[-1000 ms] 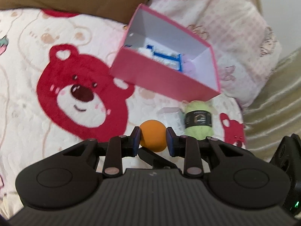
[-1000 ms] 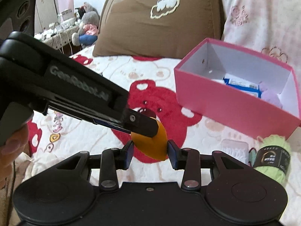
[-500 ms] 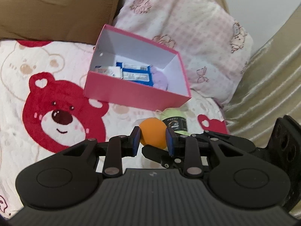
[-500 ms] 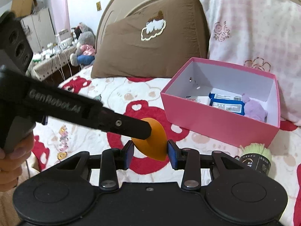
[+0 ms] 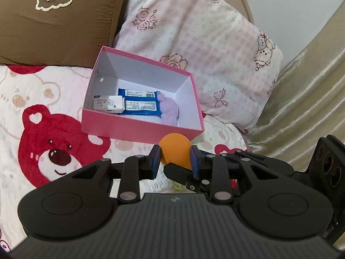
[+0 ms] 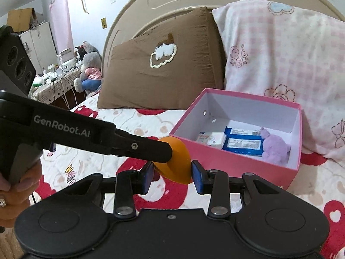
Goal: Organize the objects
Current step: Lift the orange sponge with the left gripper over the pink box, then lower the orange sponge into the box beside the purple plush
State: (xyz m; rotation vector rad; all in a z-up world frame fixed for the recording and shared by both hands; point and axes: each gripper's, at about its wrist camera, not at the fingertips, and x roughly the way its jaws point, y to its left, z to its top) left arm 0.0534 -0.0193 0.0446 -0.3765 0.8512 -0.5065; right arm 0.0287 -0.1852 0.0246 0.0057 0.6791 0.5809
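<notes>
Orange and egg-shaped, a makeup sponge [image 5: 176, 151] is being held in the air by both grippers at once, just short of the near wall of the pink box [image 5: 138, 129]. The left gripper [image 5: 175, 159] is clenched on the sponge's rounded end, and the right gripper [image 6: 172, 173] is squeezing it from its own side, the 2 tools crossing at the sponge; in the right wrist view the left gripper's black finger is covering part of the sponge. The sponge's long axis is running roughly along the box's near wall, tapering downward. The box is lying ahead of and a little above both grippers in the views, open side up, already holding a white packet [image 5: 108, 104], 2 blue packs [image 5: 140, 105] and a lilac plush [image 5: 170, 112]. Judging from this, the coming move is a short carry forward over the near wall, and neither hand looks clearly nearer.
</notes>
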